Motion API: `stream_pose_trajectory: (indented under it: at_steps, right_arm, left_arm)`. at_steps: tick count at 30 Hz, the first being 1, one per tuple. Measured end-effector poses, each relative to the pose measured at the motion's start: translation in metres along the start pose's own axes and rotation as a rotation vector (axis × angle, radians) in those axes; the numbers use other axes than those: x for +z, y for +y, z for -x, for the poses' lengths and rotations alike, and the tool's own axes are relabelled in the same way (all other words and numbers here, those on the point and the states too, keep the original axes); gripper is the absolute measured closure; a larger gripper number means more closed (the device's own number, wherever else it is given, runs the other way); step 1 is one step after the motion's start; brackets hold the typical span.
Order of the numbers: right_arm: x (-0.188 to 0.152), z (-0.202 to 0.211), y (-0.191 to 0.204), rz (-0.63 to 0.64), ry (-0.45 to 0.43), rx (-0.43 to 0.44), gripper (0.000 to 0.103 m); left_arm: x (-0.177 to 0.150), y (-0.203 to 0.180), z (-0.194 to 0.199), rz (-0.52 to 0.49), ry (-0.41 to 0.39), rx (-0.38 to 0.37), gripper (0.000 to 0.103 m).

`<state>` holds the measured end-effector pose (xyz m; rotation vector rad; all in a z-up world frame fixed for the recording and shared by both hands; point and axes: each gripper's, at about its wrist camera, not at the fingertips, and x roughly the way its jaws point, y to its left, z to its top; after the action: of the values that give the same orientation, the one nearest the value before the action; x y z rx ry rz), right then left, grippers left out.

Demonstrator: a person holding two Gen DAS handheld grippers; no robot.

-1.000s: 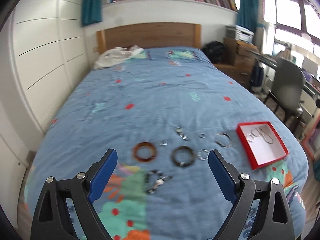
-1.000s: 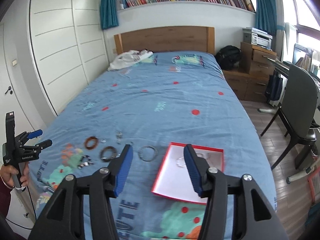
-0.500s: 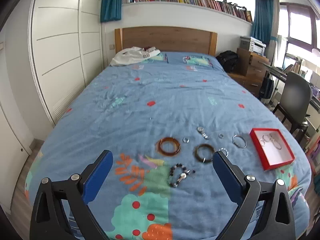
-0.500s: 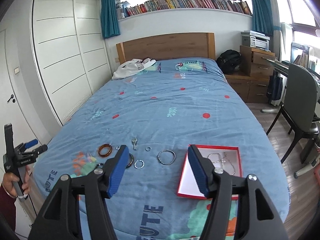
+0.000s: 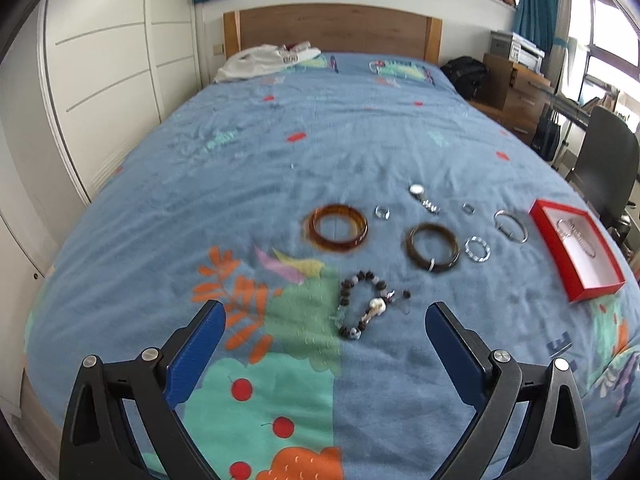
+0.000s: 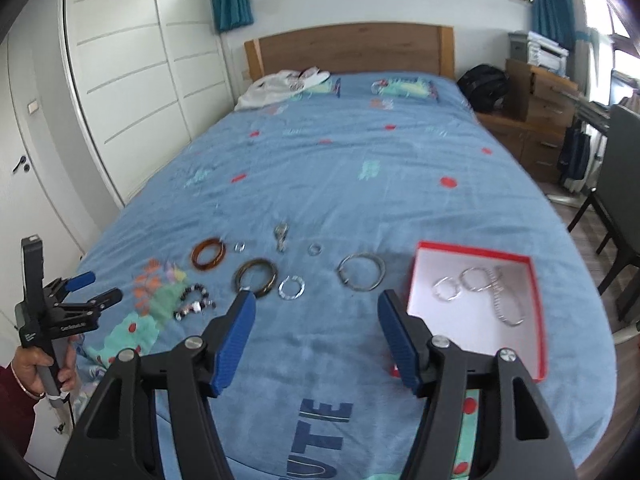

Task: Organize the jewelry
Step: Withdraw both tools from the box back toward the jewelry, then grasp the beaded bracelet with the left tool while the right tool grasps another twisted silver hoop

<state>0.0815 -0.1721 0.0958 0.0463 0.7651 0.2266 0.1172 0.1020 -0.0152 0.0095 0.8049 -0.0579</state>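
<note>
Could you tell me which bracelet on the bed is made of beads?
The dark beaded bracelet nearest the left tongs; the others are solid rings.

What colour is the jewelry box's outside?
Red, with a white inside; the jewelry box shows best in the right wrist view.

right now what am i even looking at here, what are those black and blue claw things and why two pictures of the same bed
They are two hand-held grabbing tools, one in each of a person's hands, each with a small camera looking out along its blue-padded jaws. So each picture is one tool's own view.

The left gripper hangs over a beaded bracelet; the right gripper is near a silver bangle. Both stand open and hold nothing. The right view also shows the person's hand gripping the left tool.

On the blue bedspread lie an amber bangle, a dark brown bangle, small rings and a twisted silver ring. The red box already holds a few silver pieces.
</note>
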Motion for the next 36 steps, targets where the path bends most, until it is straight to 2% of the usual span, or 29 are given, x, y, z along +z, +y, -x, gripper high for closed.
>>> stream_pose_trajectory:
  at_steps: [16,25,31,36]
  right_arm:
    - [-0.031,-0.125,0.009,0.035,0.185,0.111,0.041]
    - [-0.036,-0.171,0.010,0.055,0.237,0.141,0.041]
    - [-0.034,-0.196,0.010,0.065,0.260,0.157,0.041]
    - [-0.031,-0.213,0.014,0.082,0.262,0.173,0.041]
  left_arm:
    - [-0.013,-0.012,-0.090,-0.010,0.139,-0.050,0.004]
    - [-0.013,-0.008,-0.125,0.019,0.178,-0.041,0.004]
    - [-0.013,-0.009,-0.140,0.003,0.193,-0.027,0.005]
    - [-0.014,-0.012,-0.144,-0.012,0.187,-0.028,0.013]
